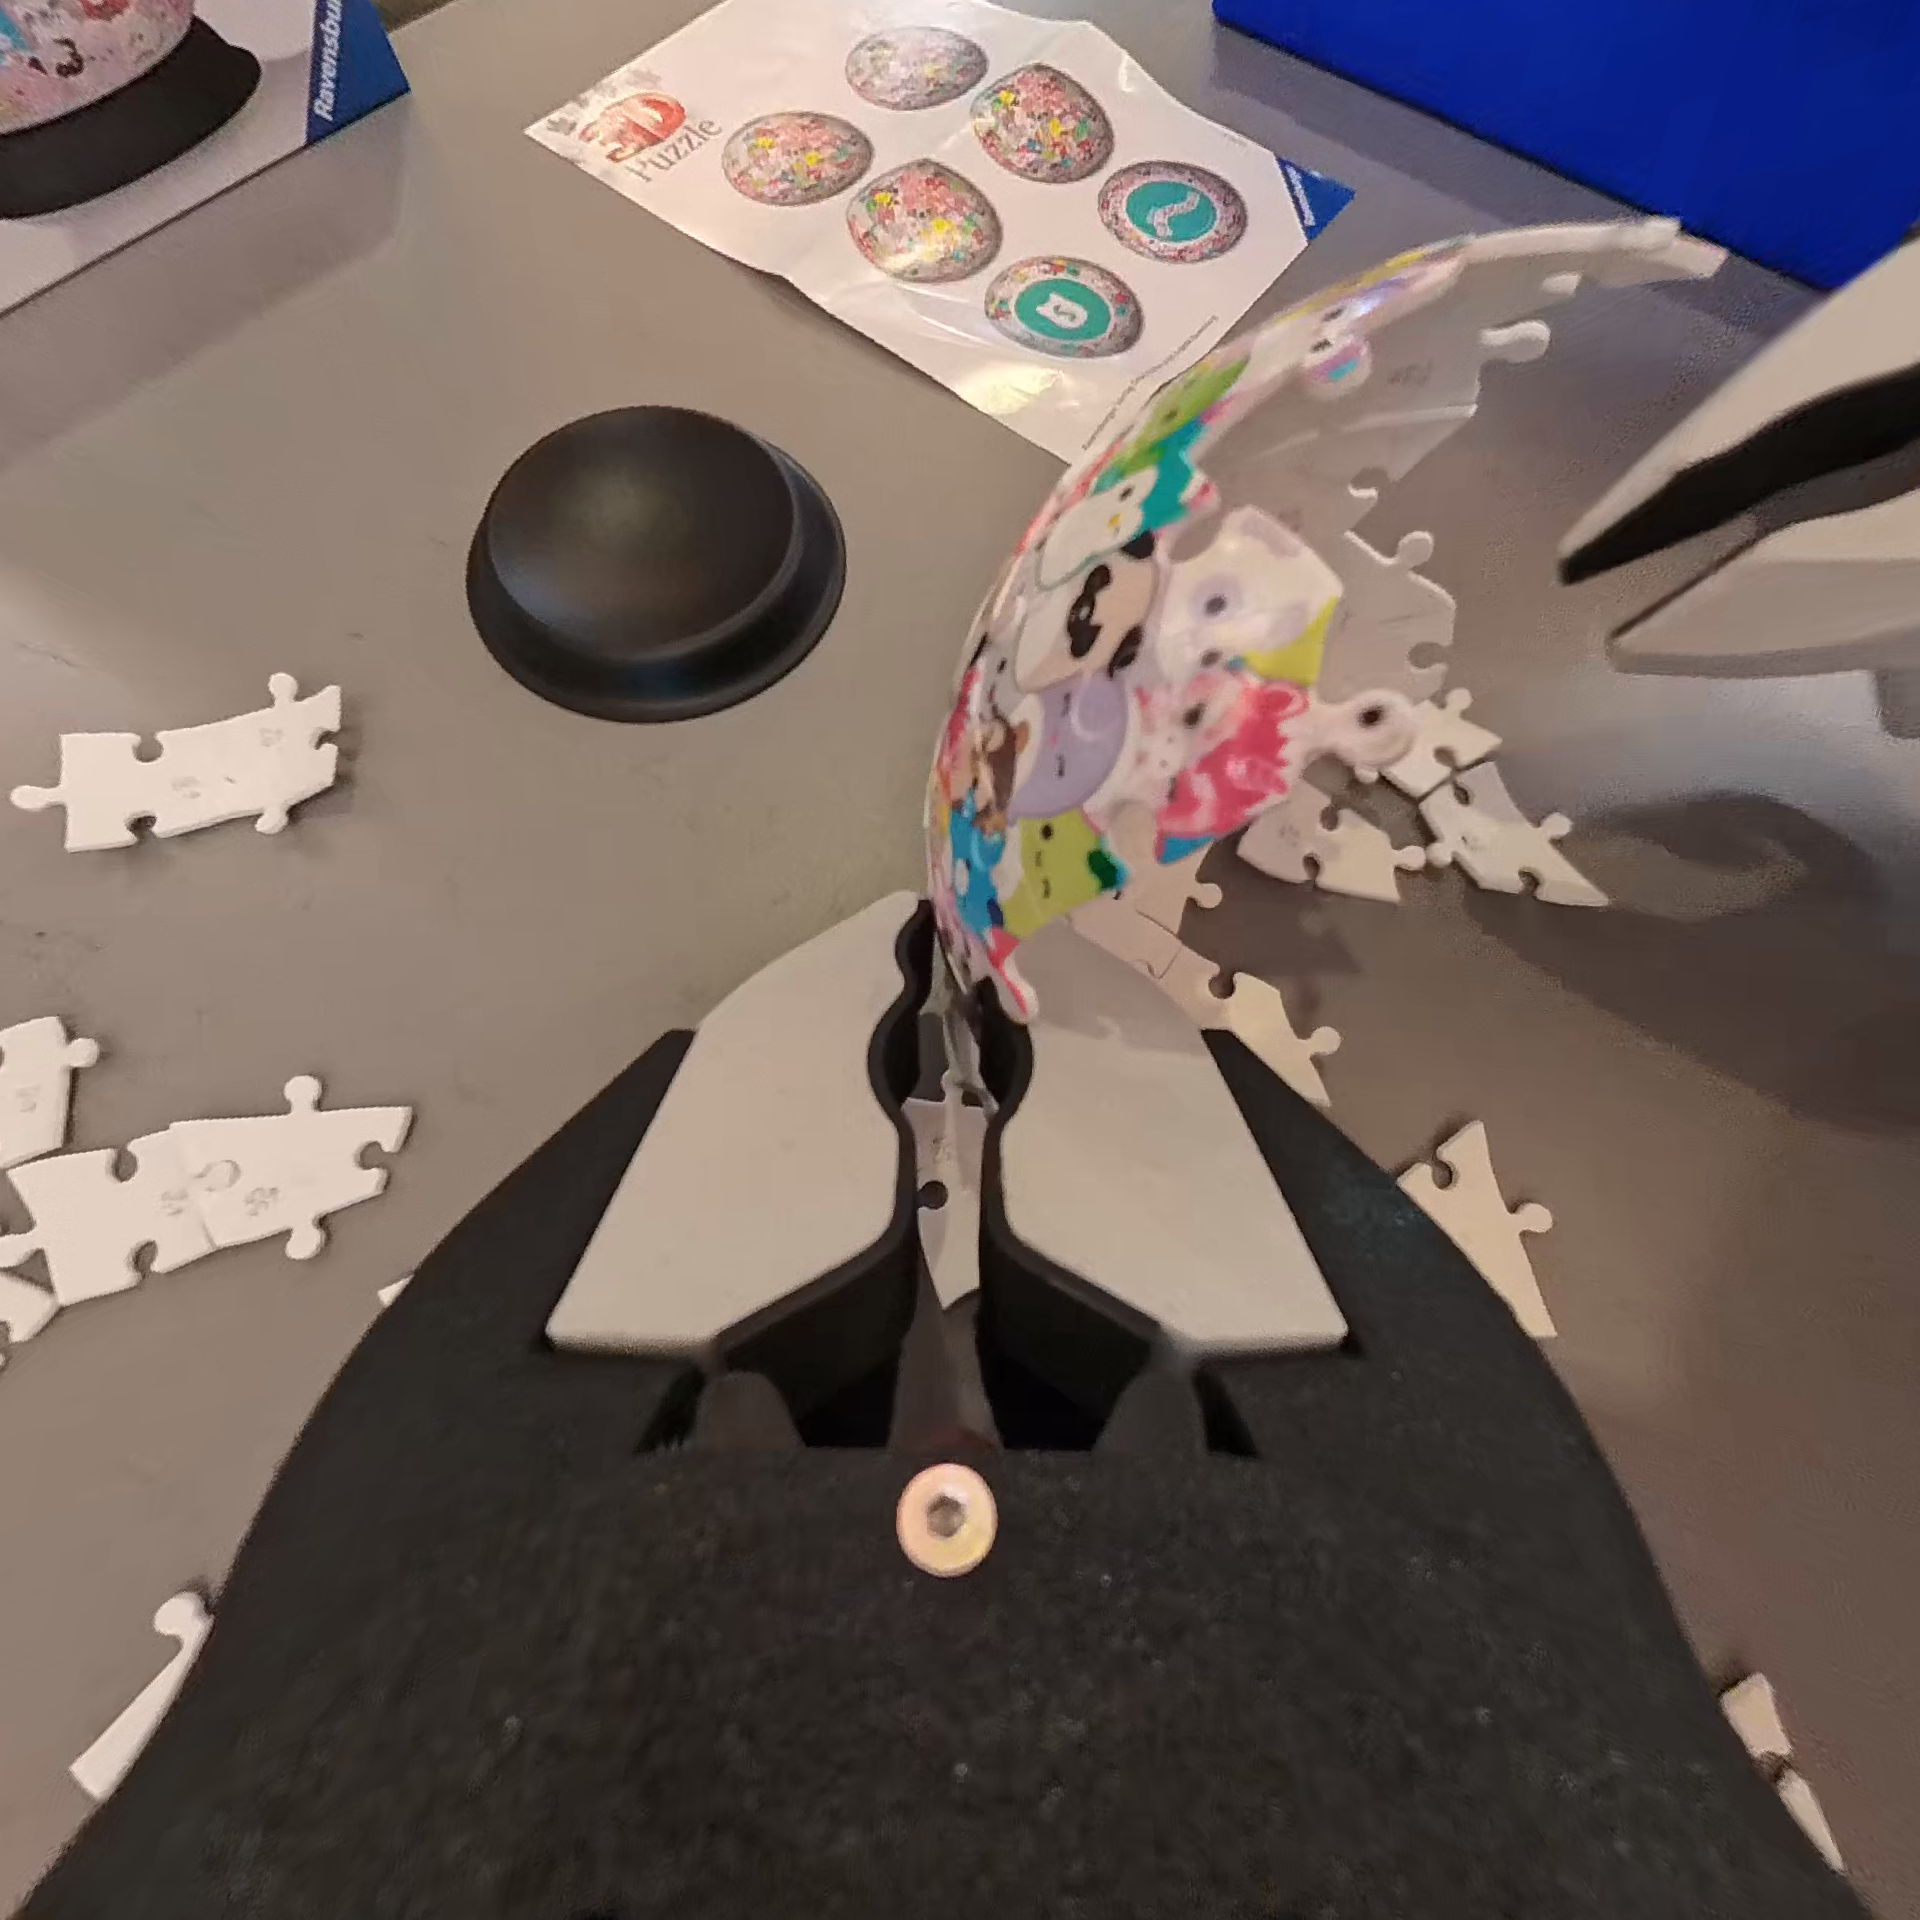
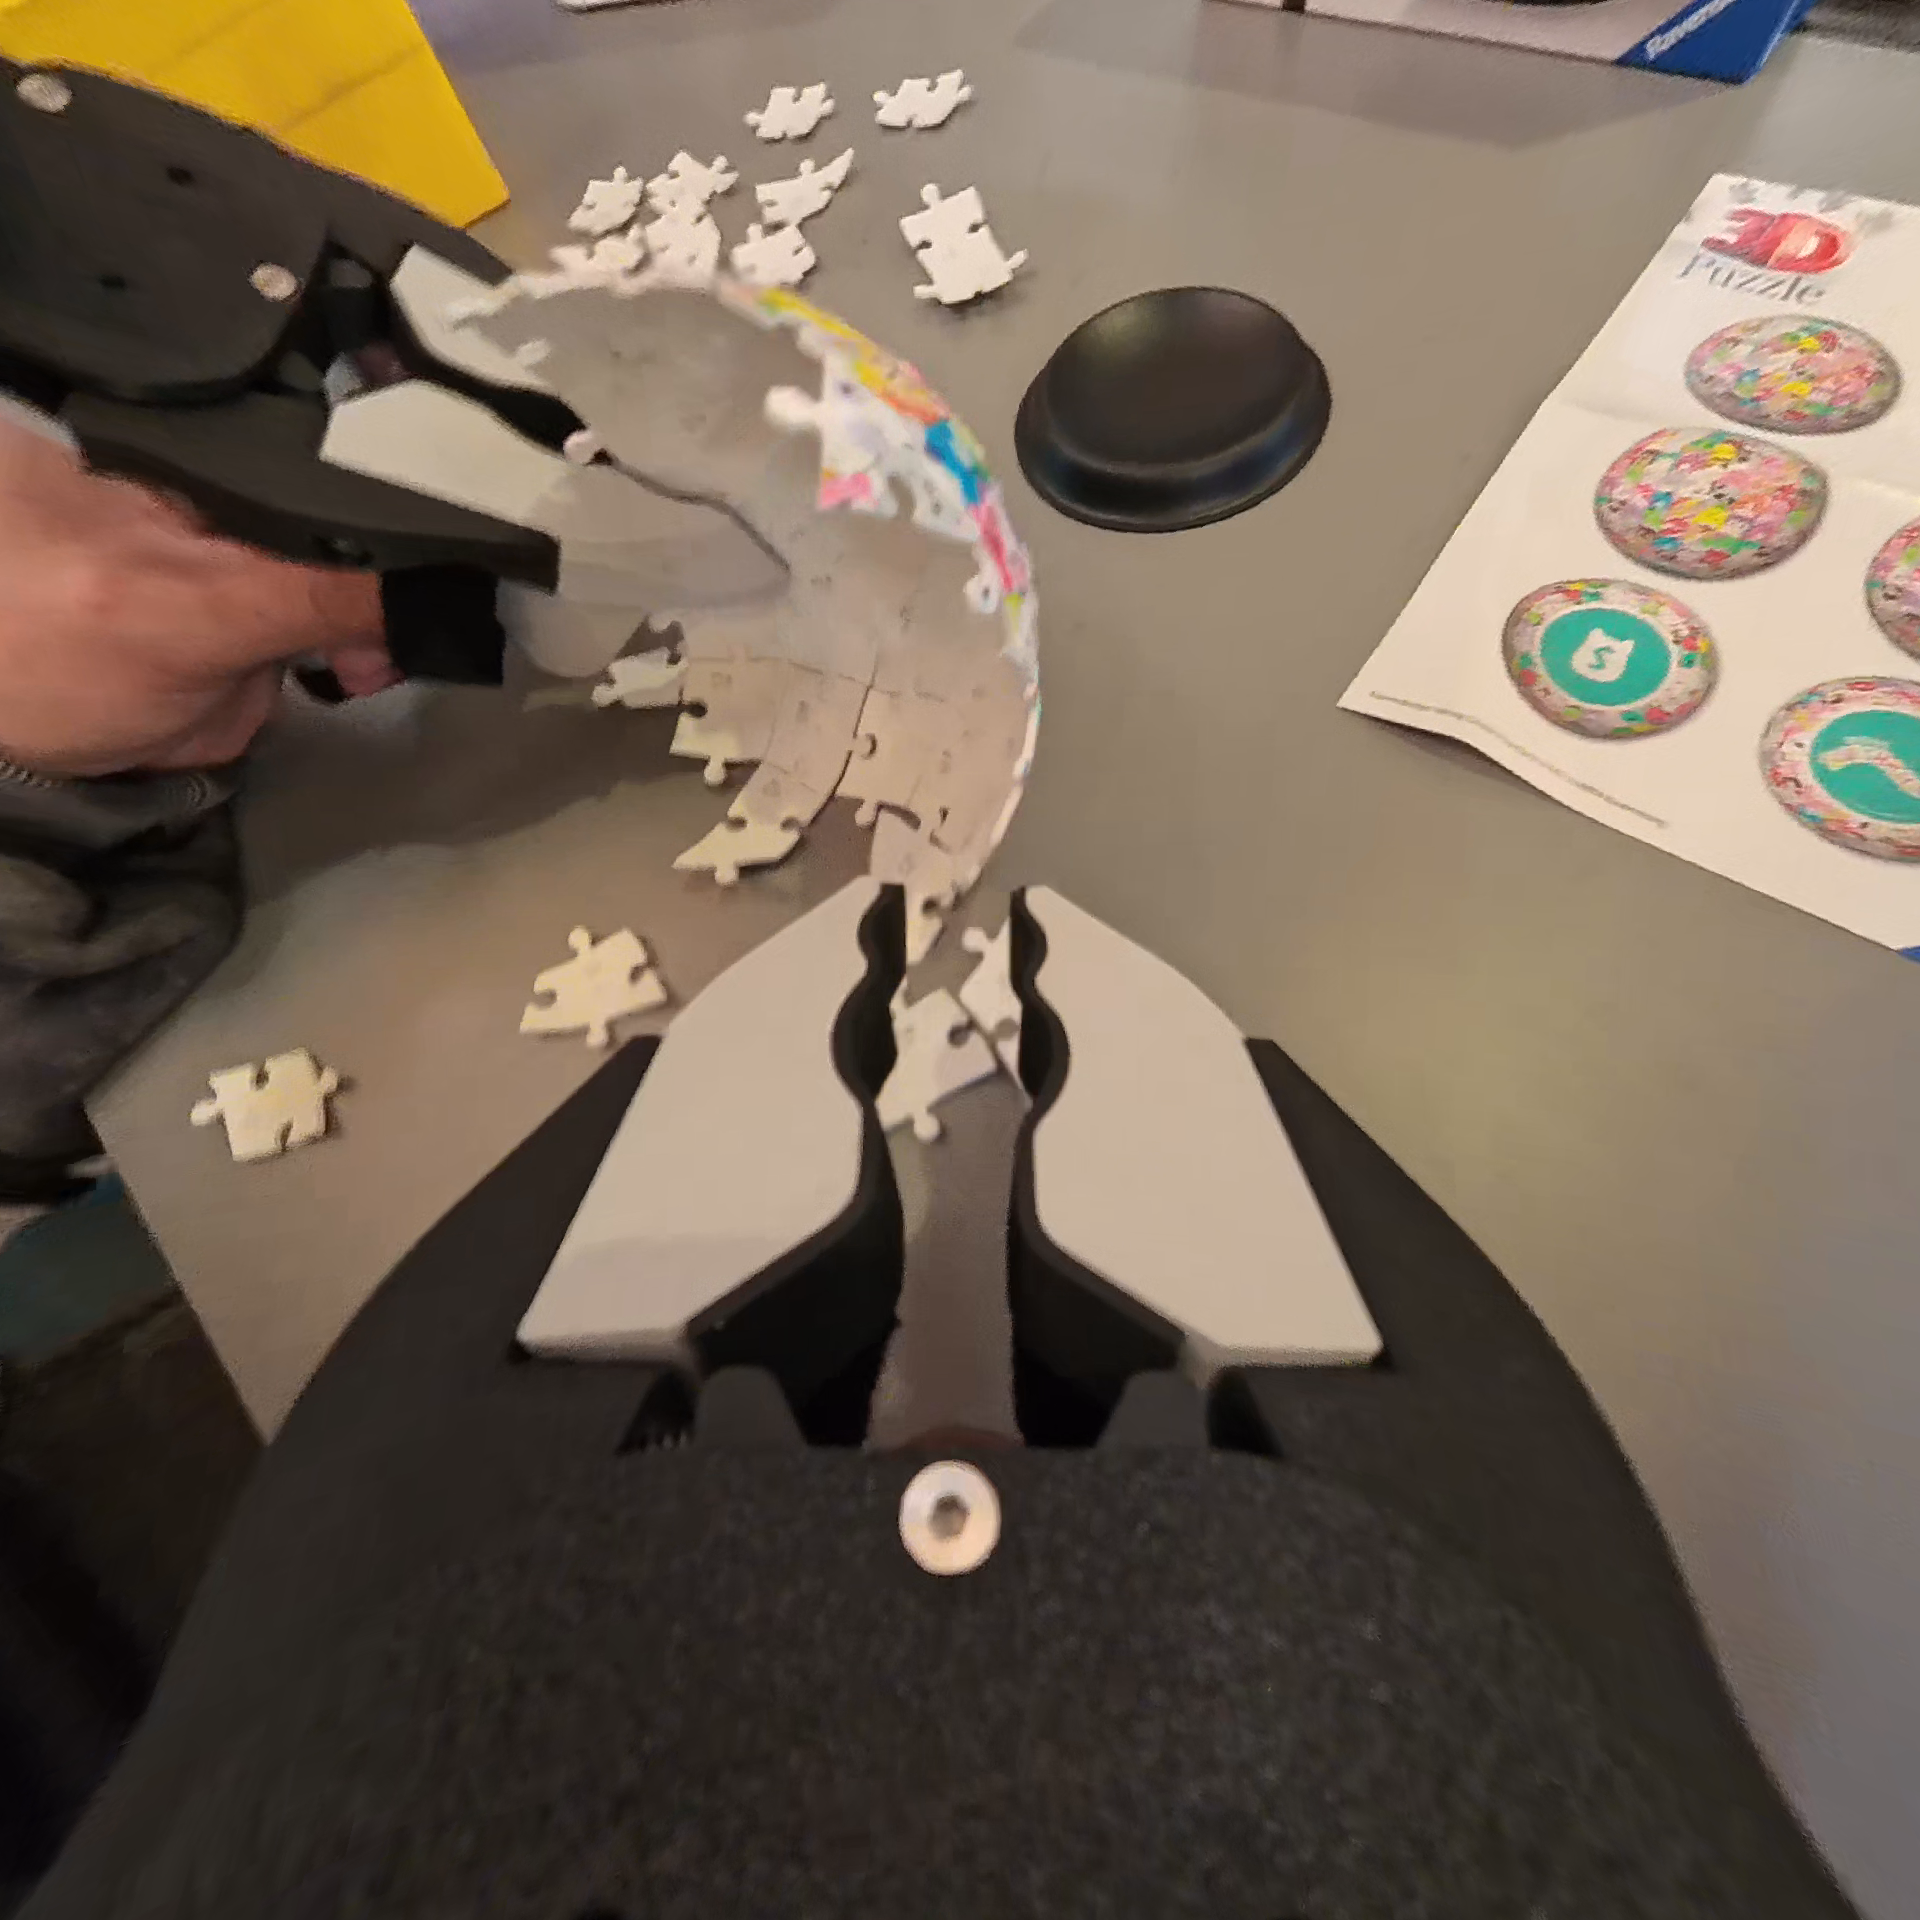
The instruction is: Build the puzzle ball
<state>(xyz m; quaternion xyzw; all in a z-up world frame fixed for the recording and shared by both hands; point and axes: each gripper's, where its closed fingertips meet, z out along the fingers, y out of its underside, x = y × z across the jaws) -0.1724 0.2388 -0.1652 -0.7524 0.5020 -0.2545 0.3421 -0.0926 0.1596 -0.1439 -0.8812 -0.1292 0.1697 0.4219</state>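
Nearest the lens, the left gripper [image 1: 951, 997] has its grey fingers [image 1: 800, 1122] pinched shut on the lower edge of the curved, half-built puzzle-ball shell of thin interlocked plastic pieces [image 1: 1091, 665], holding it up off the grey tabletop [image 1: 623, 935]. The right gripper [image 2: 951, 966] sits slightly parted at the shell's opposite edge, clamping nothing. Light but fragile, the shell would likely pop apart at its joints, so grip well-locked rim pieces, not protruding tabs.

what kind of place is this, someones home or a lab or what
Hard to say; probably an indoor work or hobby table. A plain grey tabletop holds loose white puzzle pieces, a printed instruction sheet and a round black plastic stand. Little of the room beyond the table shows.
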